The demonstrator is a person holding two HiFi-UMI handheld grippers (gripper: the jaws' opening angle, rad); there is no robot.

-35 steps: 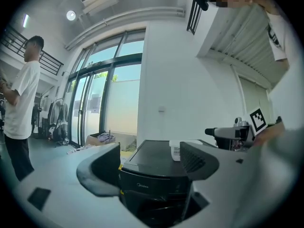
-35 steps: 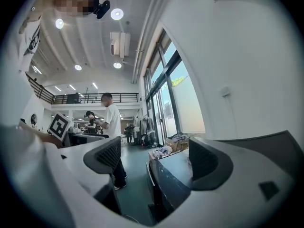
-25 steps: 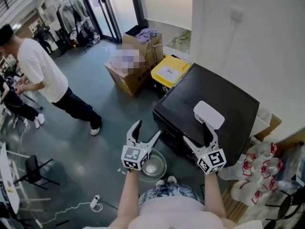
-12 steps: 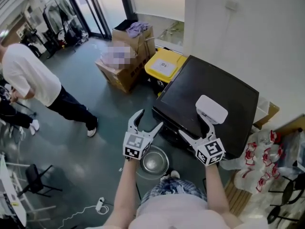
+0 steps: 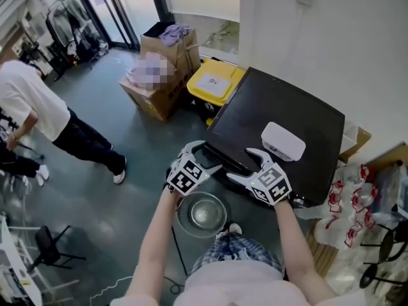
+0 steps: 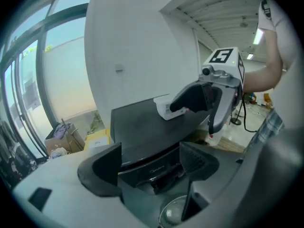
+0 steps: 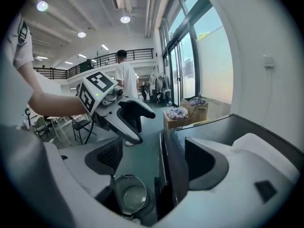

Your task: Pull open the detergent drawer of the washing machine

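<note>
1. Both grippers moved fwd to washing machine [image 5: 280,107] front edge.
2. Jaws of left gripper [image 5: 204,157] spread, empty; detergent drawer [image 6: 152,167] straight ahead, looks shut, long axis crosswise.
3. Spread and empty too: right gripper [image 5: 244,166]; left seems nearer.

Daylight pours through tall glass doors [image 5: 121,14] and windows [image 7: 199,46], keeping the white wall [image 5: 357,56] bright and the grey floor [image 5: 127,196] evenly lit, with only soft, shallow shadows — round ceiling lamps [image 7: 125,19] burn as small hot spots overhead. Both gripper views bow sharply toward dark circular borders and their nearest foreground goes soft. The black top of the washing machine [image 5: 255,113] shows a dull sheen.
</note>
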